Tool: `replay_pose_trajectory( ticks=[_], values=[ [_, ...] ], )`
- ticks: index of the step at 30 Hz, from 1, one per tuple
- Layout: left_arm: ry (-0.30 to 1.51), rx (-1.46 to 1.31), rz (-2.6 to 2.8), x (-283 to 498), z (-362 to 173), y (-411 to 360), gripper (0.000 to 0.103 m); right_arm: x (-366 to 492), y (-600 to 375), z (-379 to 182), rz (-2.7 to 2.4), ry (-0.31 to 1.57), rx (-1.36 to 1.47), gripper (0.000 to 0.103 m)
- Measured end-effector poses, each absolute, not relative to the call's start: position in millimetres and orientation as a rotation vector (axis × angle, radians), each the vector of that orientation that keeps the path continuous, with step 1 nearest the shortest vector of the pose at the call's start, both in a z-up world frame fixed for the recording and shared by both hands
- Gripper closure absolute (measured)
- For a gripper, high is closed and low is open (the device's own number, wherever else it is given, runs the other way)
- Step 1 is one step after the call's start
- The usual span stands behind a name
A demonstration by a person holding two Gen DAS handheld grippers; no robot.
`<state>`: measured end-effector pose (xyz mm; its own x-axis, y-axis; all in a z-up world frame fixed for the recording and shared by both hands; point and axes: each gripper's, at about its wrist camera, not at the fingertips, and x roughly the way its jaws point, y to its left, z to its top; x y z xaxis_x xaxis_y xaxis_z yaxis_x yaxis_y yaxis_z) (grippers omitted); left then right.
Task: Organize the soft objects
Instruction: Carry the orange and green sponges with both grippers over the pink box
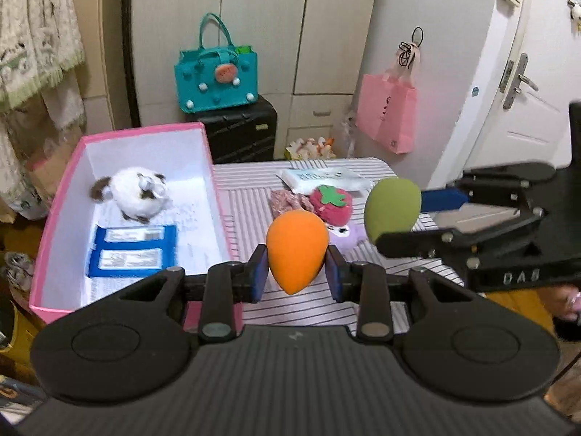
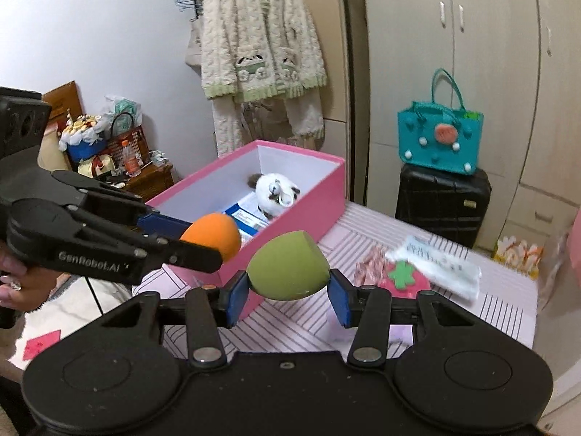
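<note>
My left gripper (image 1: 296, 272) is shut on an orange egg-shaped sponge (image 1: 296, 250) and holds it above the striped table (image 1: 290, 305). My right gripper (image 2: 288, 290) is shut on a green egg-shaped sponge (image 2: 287, 265), also held in the air; it shows in the left wrist view (image 1: 392, 207) to the right. The pink box (image 1: 54, 218) stands at the left, holding a white plush toy (image 1: 136, 192) and blue packets (image 1: 130, 250). A red strawberry plush (image 1: 332, 200), a purple plush (image 1: 348, 236) and a patterned fabric piece (image 1: 288, 200) lie on the table.
A white tissue pack (image 1: 323, 178) lies at the table's far side. A teal bag (image 1: 216, 80) sits on a black suitcase (image 1: 239, 134) behind the table. A pink bag (image 1: 386, 116) hangs at the right. A fluffy cardigan (image 2: 261, 47) hangs behind the box.
</note>
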<state>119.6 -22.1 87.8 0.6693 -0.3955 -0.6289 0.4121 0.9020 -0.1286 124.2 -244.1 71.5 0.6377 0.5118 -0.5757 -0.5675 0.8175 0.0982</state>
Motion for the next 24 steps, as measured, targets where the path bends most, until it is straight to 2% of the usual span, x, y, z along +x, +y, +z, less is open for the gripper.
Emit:
replay_pose_trajectory(
  ticks=[15, 19, 24],
  values=[
    [0.764, -0.014, -0.34, 169, 107, 54, 0.07, 186, -171, 103, 0.745, 0.58, -0.239, 0.05],
    [0.742, -0.04, -0.237, 206, 92, 79, 0.07, 218, -149, 93, 0.812, 0.586, -0.238, 0.049],
    [0.821, -0.063, -0.215, 262, 64, 95, 0.07, 262, -114, 65, 0.835, 0.643, -0.288, 0.049]
  ],
)
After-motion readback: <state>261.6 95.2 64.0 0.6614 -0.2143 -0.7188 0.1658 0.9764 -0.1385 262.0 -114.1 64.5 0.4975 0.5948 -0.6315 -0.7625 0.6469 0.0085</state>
